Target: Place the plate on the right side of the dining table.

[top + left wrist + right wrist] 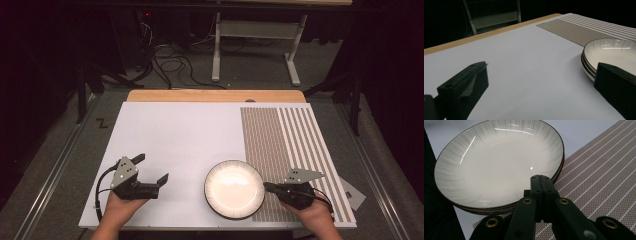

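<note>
Two hand-held grippers: left (151, 170) gaping, right (266, 187) pinched together beside glossy round ribbed plates (234, 189).

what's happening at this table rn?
A person holds a gripper in each hand at a white table. A small stack of white plates with dark rims sits near the front edge, partly on a striped placemat. The right gripper has its fingers shut and points at the stack's rim; whether it touches is hard to tell. The left gripper is open, on the stack's other side and apart from it. Nothing is held.
</note>
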The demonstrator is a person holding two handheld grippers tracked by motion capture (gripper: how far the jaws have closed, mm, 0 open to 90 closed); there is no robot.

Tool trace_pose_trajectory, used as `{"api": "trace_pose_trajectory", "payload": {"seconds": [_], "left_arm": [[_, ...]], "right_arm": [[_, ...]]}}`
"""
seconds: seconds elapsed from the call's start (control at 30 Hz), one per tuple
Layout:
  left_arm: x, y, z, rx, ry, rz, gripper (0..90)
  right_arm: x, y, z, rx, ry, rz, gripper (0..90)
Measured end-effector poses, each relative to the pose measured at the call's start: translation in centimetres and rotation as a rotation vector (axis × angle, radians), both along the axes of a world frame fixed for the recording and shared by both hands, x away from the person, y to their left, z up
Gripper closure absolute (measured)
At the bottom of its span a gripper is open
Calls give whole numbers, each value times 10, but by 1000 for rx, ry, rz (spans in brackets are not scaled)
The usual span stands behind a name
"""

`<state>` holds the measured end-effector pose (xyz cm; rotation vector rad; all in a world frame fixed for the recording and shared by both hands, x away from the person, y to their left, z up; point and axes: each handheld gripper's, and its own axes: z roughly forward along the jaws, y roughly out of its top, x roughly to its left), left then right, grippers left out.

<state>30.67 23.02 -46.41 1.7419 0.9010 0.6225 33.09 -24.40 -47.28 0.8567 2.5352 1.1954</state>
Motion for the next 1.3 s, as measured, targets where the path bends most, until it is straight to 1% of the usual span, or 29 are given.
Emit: {"api": "trace_pose_trajectory", "payload": {"seconds": [0.2,0.27,0.8,1.3], "left_arm": [[0,0,0,-2,1,-2,2],[0,0,0,-1,2,-2,2],[1,-1,0,-3,3,-9,2],[1,-1,0,-2,7,-14,2]], "right_arm": [[0,1,0,-5,-2,3,900],[0,2,0,-13,-2,10,900],[-1,3,0,-15,-1,1,900],[0,5,0,-24,-6,6,900]]}}
